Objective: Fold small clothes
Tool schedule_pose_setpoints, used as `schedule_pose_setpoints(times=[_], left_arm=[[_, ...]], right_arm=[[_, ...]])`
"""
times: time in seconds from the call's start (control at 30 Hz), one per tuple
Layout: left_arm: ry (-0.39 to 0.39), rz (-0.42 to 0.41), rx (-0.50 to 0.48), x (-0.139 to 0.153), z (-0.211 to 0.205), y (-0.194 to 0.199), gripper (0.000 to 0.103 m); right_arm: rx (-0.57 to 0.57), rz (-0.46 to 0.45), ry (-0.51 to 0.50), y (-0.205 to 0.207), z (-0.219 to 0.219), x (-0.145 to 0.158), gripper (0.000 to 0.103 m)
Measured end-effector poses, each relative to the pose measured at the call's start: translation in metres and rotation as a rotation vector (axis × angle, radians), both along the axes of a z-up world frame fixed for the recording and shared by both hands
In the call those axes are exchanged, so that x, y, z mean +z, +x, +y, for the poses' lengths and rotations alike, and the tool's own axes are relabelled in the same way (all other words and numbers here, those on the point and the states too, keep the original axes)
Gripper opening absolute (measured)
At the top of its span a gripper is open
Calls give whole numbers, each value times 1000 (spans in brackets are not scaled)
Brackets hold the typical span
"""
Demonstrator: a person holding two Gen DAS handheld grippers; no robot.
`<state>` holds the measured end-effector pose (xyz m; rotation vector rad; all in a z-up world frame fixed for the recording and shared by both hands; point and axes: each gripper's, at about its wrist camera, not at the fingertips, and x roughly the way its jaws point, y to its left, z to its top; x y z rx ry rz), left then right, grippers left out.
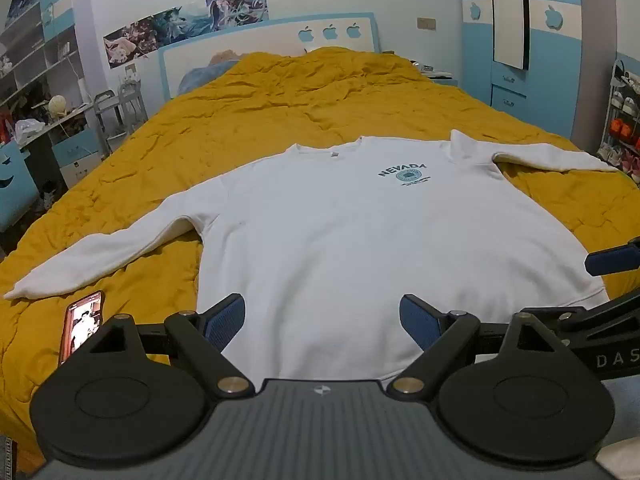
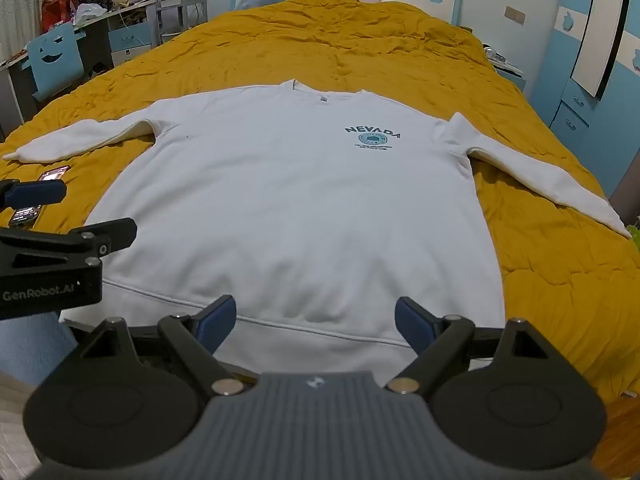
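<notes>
A white long-sleeved sweatshirt (image 1: 344, 236) (image 2: 288, 200) with a dark "NEVADA" print on the chest lies flat, front up, on a yellow quilt, both sleeves spread out to the sides. My left gripper (image 1: 322, 320) hovers open over the hem, left of centre, nothing between its blue pads. My right gripper (image 2: 316, 320) hangs open above the hem band, also with nothing in it. Each gripper shows at the edge of the other's view: the right gripper's blue fingertip (image 1: 612, 260) and the left one's fingertip (image 2: 36, 194).
The yellow quilt (image 1: 312, 108) covers a wide bed with a white and blue headboard (image 1: 280, 36). A phone (image 1: 82, 326) (image 2: 38, 196) with a lit screen lies on the quilt left of the hem. A desk and shelves stand at the left, blue wardrobes at the right.
</notes>
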<state>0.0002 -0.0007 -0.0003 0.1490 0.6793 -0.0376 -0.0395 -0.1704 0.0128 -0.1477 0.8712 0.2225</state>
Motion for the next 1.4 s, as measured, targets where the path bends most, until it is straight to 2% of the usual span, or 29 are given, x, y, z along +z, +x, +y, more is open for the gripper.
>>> schedule_pose_setpoints(times=[0.57, 1.4], left_arm=[[18, -65, -24, 8, -1, -6, 102], [19, -75, -21, 8, -1, -8, 102]], right_arm=[[-3, -24, -6, -4, 1, 3, 82], [2, -39, -15, -9, 4, 5, 82]])
